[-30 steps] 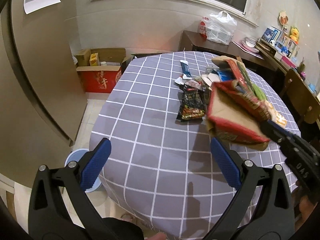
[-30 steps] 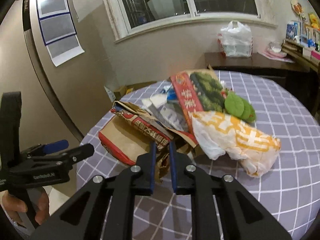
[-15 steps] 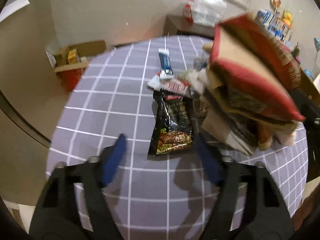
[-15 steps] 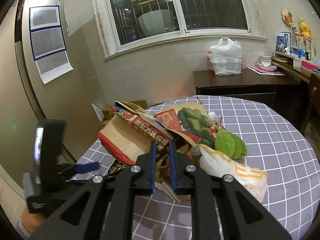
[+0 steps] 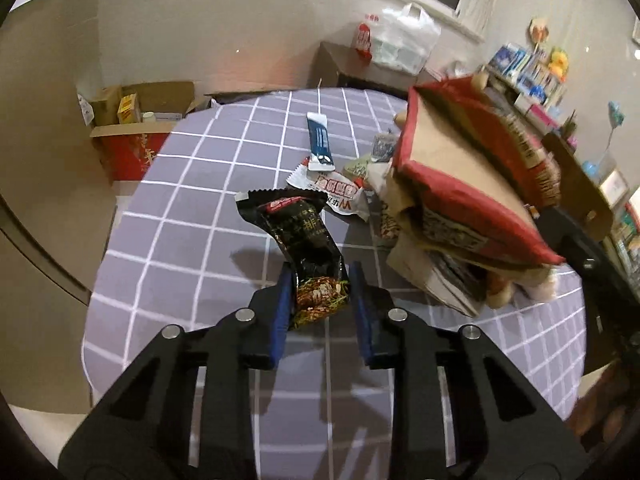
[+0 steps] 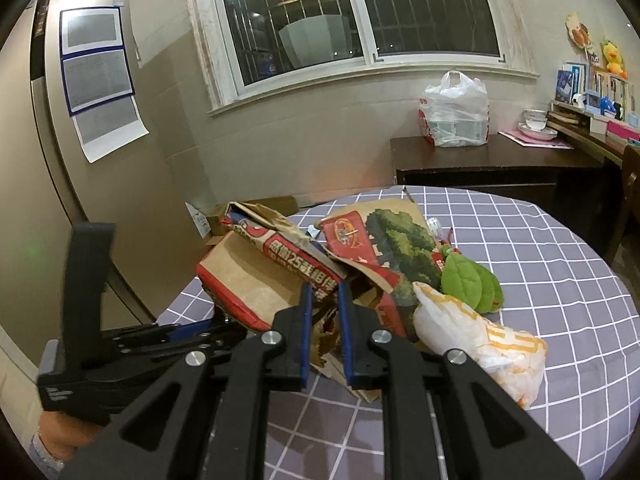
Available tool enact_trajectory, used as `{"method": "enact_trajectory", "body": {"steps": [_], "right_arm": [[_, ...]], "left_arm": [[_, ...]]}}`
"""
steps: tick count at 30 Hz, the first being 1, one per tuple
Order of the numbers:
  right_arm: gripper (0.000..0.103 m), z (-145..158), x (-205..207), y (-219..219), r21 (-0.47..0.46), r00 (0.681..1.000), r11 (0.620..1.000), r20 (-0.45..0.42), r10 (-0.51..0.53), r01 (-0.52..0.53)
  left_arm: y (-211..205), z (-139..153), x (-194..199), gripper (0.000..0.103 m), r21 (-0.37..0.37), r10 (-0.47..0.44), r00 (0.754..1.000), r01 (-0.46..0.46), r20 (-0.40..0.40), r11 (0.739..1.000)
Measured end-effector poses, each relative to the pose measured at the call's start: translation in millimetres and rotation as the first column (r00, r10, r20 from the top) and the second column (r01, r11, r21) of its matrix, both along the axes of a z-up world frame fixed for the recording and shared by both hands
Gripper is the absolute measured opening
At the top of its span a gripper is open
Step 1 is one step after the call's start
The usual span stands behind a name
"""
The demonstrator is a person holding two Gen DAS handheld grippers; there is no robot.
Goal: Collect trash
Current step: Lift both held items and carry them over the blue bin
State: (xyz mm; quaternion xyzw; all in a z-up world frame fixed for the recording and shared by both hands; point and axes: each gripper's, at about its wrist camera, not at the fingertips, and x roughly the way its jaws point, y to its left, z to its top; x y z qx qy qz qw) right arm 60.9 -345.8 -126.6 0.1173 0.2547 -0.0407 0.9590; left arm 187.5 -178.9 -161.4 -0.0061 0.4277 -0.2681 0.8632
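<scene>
Round table (image 5: 192,248) w/ grey checked cloth fills both views. The left wrist view shows its near-left part, bare cloth, plus a red cardboard box (image 5: 132,148) on the floor beyond; the right wrist view shows the far-right side of the table, a window (image 6: 352,20) and a white plastic bag (image 6: 456,116) on a dark sideboard.

Red-and-brown paper bag (image 6: 248,280) is up off the table, tilted. The right hand-held gripper (image 6: 323,300) is nearly closed, pinching the bag's crumpled edge. In the left view the same bag looms at the right, blurred. Only the right view shows the white-and-orange wrapper (image 6: 480,344) and green leaf-shaped thing (image 6: 472,284) lying beside the bag.

Black snack wrapper (image 5: 304,240) shows only in the left view: near end lifted, lying between the pads of the left hand-held gripper (image 5: 320,292), whose jaws have just been closing. Left pad touches it; can't tell if the right pad does. Behind it on the cloth: white-and-red wrapper (image 5: 332,192), then blue-and-white sachet (image 5: 320,144).
</scene>
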Motion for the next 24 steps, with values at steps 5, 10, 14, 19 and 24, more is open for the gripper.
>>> {"method": "enact_trajectory", "body": {"steps": [5, 10, 14, 19, 24], "right_arm": [[0.013, 8, -11, 19, -0.013, 1.0, 1.0, 0.006, 0.015, -0.015], [0.013, 18, -26, 43, -0.028, 0.999, 0.999, 0.014, 0.034, -0.033], [0.013, 24, -36, 62, -0.037, 0.998, 0.998, 0.019, 0.053, -0.053], [0.013, 30, -43, 91, -0.04, 0.995, 0.995, 0.022, 0.095, -0.094], [0.013, 33, -44, 126, -0.041, 0.989, 0.988, 0.016, 0.149, -0.149]], "left_arm": [[22, 17, -23, 0.027, -0.007, 0.023, 0.998, -0.023, 0.052, 1.0], [50, 31, -45, 0.027, -0.018, 0.074, 0.994, -0.072, 0.08, 0.997], [73, 40, -62, 0.027, -0.015, 0.122, 0.988, -0.121, 0.096, 0.993], [107, 48, -77, 0.027, -0.031, 0.175, 0.978, -0.173, 0.111, 0.984], [143, 52, -90, 0.027, -0.043, 0.228, 0.966, -0.224, 0.122, 0.974]]}}
